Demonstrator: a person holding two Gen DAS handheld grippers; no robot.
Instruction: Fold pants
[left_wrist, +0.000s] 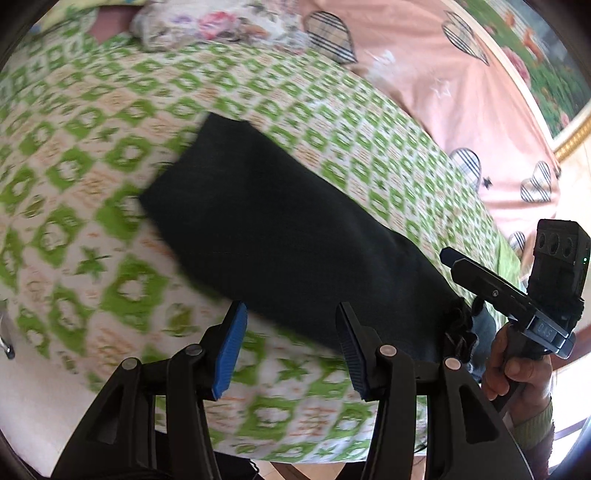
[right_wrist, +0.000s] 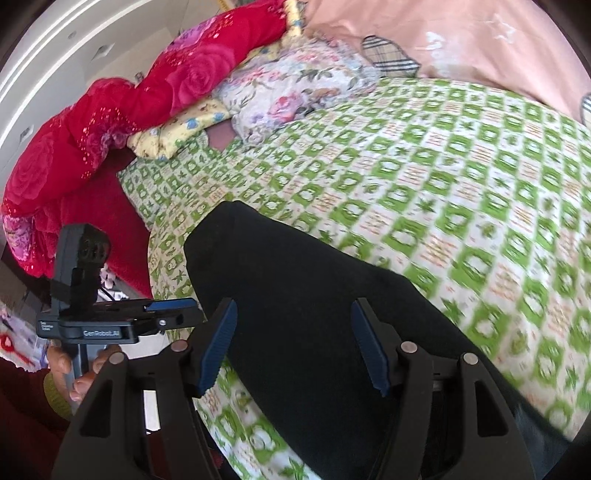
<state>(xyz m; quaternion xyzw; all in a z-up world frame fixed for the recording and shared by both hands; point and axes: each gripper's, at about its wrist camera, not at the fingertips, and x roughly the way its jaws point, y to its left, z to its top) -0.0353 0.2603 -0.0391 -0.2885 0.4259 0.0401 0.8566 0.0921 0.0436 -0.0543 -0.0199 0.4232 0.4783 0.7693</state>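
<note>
The black pants (left_wrist: 280, 221) lie as a long narrow strip on the green-patterned bed sheet (left_wrist: 92, 177), with the gathered waistband (left_wrist: 458, 325) at the near right. My left gripper (left_wrist: 291, 310) hovers open over the strip's near edge, nothing between its blue pads. In the right wrist view the pants (right_wrist: 303, 295) run from the near edge toward a rounded far end. My right gripper (right_wrist: 293, 304) hangs open above them, with the cloth below the gap and the pads apart from it. Each view shows the other gripper at its side, right (left_wrist: 452, 260) and left (right_wrist: 184, 312), held by a hand.
A pink quilt with plaid hearts (left_wrist: 424, 66) covers the far right of the bed. A floral pillow (right_wrist: 288, 85), a yellow pillow (right_wrist: 177, 129) and a red rose blanket (right_wrist: 110, 110) pile up at the far left. The bed's near edge (right_wrist: 207, 406) drops off below the grippers.
</note>
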